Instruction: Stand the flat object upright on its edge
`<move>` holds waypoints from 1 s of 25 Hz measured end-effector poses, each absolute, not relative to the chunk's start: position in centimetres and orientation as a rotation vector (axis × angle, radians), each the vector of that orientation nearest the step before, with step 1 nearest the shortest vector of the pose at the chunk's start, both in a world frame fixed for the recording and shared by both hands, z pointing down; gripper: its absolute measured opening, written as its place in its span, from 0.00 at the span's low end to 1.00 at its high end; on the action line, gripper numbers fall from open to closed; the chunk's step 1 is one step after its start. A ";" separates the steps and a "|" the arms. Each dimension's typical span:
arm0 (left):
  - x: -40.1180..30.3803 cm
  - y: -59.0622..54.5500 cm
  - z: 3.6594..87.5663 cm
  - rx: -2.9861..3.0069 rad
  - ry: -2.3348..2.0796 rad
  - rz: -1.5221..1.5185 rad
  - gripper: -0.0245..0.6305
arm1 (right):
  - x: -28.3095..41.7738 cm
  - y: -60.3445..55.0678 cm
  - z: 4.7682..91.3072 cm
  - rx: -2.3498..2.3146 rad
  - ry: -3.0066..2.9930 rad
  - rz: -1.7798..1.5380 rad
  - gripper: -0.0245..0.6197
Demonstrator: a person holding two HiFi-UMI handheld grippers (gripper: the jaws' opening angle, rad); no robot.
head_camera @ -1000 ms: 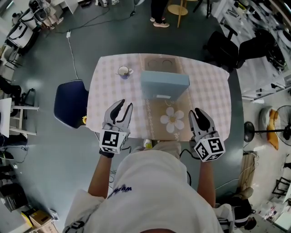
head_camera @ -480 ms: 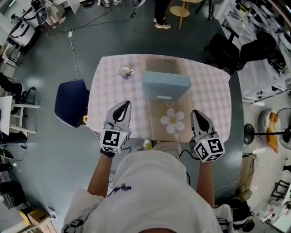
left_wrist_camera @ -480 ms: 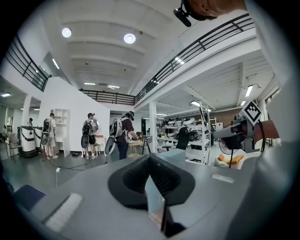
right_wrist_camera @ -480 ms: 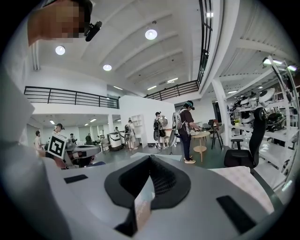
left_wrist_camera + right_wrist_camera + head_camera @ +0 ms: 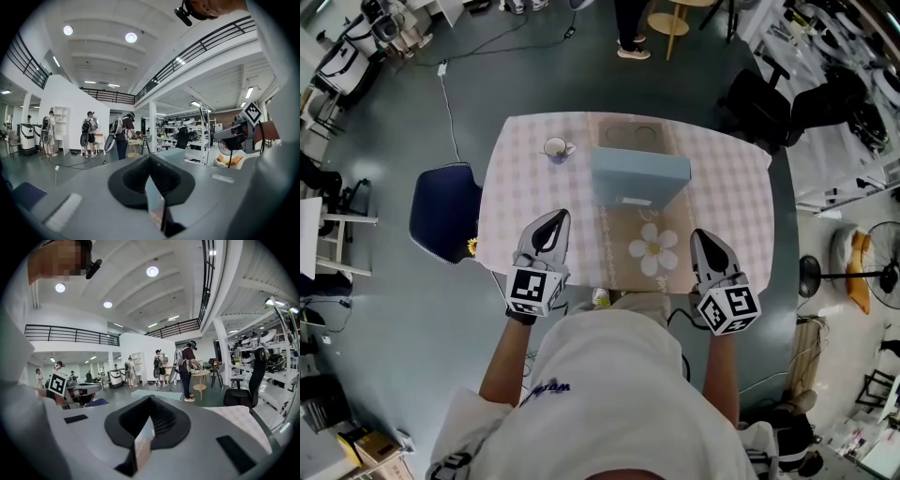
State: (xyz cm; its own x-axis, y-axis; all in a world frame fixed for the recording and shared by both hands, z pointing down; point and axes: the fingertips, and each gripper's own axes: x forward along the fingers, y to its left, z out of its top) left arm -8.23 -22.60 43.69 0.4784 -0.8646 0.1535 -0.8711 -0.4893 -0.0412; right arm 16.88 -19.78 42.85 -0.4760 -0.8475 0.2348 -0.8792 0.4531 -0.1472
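A pale blue flat box (image 5: 639, 175) lies on the middle of the checked table (image 5: 731, 187), and its near side face carries a small white label. My left gripper (image 5: 555, 217) hovers over the table's near left edge, shut with nothing between its fingers. Over the near right edge my right gripper (image 5: 701, 236) is shut and empty too. Both stand well short of the box. In the left gripper view the left gripper (image 5: 150, 157) points level and the box (image 5: 177, 153) shows just beyond the tips. In the right gripper view the box (image 5: 157, 393) lies ahead of the right gripper (image 5: 150, 398).
A white cup (image 5: 554, 147) stands at the table's far left. A flower-shaped mat (image 5: 654, 248) lies on the brown runner between the grippers. A dark blue chair (image 5: 445, 214) is left of the table. People stand in the room beyond.
Both grippers' jaws stood slightly apart a second ago and are now shut. Neither hand has moved.
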 end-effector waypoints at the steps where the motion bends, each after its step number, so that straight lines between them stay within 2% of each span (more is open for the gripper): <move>1: -8.3 -22.6 43.7 2.660 -1.566 0.233 0.04 | 16.8 -19.8 42.8 1.532 -2.565 0.375 0.04; 25: -7.7 -22.9 44.5 2.649 -1.493 0.247 0.04 | 16.6 -20.1 43.1 1.528 -2.524 0.358 0.04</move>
